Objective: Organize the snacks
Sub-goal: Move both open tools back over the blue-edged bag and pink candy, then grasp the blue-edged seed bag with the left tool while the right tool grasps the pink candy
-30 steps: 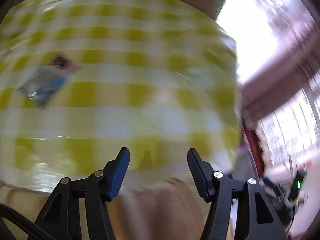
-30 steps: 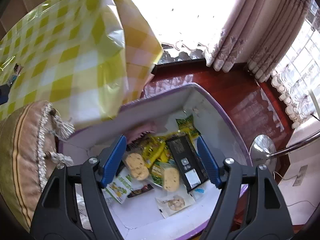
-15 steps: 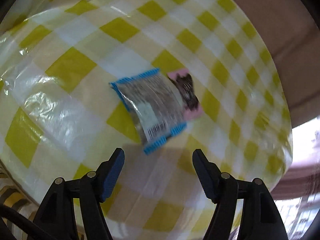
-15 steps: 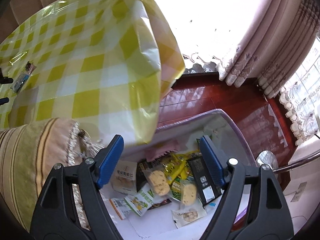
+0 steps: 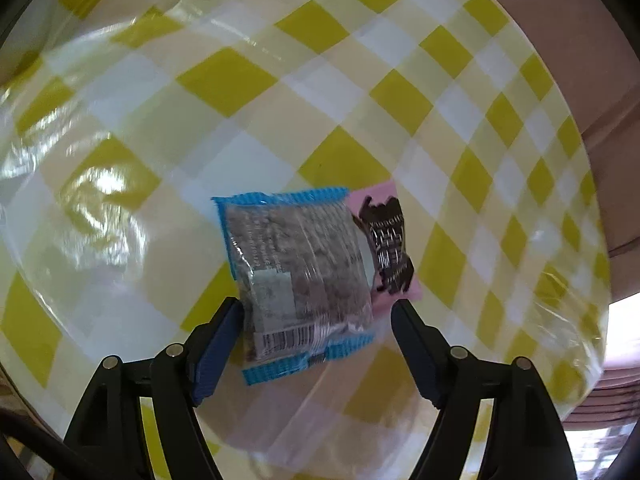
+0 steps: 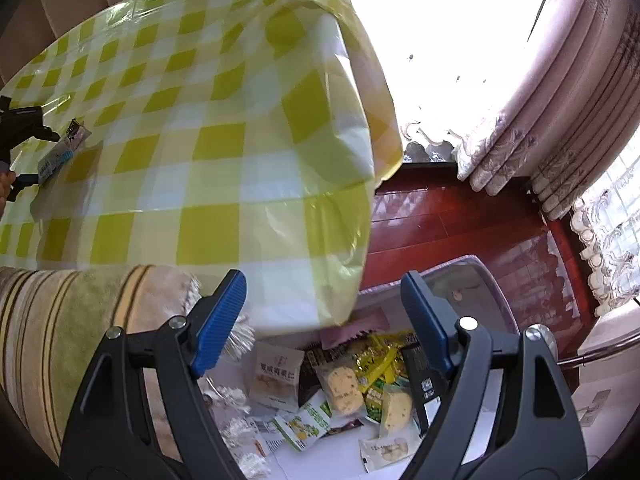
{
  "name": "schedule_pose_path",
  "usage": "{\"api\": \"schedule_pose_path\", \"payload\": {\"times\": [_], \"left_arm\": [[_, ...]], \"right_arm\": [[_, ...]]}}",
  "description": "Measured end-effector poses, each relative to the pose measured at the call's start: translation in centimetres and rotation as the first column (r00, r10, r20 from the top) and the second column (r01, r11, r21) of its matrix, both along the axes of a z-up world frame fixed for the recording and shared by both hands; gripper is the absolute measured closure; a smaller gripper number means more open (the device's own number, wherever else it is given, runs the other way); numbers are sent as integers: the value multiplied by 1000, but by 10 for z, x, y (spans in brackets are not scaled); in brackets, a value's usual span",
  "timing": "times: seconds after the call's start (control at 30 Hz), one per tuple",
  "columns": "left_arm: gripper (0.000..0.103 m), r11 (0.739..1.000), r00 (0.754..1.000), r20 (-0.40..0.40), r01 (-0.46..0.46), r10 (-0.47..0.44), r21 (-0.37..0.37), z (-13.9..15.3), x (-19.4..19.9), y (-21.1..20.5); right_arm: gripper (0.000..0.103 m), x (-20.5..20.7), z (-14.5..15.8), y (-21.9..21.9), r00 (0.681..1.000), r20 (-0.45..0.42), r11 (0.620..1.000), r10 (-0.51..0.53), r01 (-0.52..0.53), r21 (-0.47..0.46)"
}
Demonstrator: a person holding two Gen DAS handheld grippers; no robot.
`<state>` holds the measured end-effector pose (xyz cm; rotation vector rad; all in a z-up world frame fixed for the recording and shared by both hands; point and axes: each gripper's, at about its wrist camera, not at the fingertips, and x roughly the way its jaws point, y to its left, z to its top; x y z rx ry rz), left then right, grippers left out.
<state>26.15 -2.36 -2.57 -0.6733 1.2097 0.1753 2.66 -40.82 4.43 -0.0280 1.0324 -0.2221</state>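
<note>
A clear snack packet with blue ends (image 5: 296,264) lies on the yellow checked tablecloth (image 5: 224,80), partly over a pink packet with dark print (image 5: 386,244). My left gripper (image 5: 316,312) points down at it with its jaws opening. The packet's near end sits between the blue pads (image 5: 218,344), and the right pad stands clear of it. In the right wrist view the same packet (image 6: 56,160) and left gripper (image 6: 30,152) show at the far left. My right gripper (image 6: 322,304) is open and holds nothing, above a white, purple-rimmed box (image 6: 472,276) of mixed snacks (image 6: 340,388).
The tablecloth (image 6: 200,120) hangs over the table edge just beyond the box. A striped cushion with a tassel (image 6: 60,312) lies to the left of the box. Red wooden floor (image 6: 440,220), curtains (image 6: 580,80) and a metal stand (image 6: 540,332) are on the right.
My left gripper swept across the table and came down over the blue-ended packet, its jaws widening. My right gripper drew away from the box toward the table edge and opened slightly.
</note>
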Motion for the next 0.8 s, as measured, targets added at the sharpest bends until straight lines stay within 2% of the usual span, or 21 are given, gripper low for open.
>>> {"api": "schedule_pose_path", "payload": {"times": [0.1,0.17,0.27,0.33,0.4,0.53,0.8], "left_arm": [[25,992,998,4,58,-59,112,0,8,-11],[25,974,992,4,121,-124,194,-1,9,-20],[25,913,969,-12,235,-246,332,-4,7,-39],[27,884,954,0,276,-299,378,-6,3,-42],[30,866,943,7,304,-333,397,-6,-1,-42],[35,859,931,20,329,-365,392,-5,-8,-34],[42,871,919,46,353,-391,342,0,-22,3]], "right_arm": [[21,12,5,11,1000,15,1000,25,-25,0],[21,21,10,21,999,32,999,43,-43,-2],[19,40,18,38,995,64,997,74,-74,2],[18,56,23,53,992,87,996,92,-93,12],[18,72,27,70,988,107,992,114,-118,33],[17,106,30,112,975,127,978,180,-191,83],[17,163,15,188,950,116,947,289,-302,108]]}}
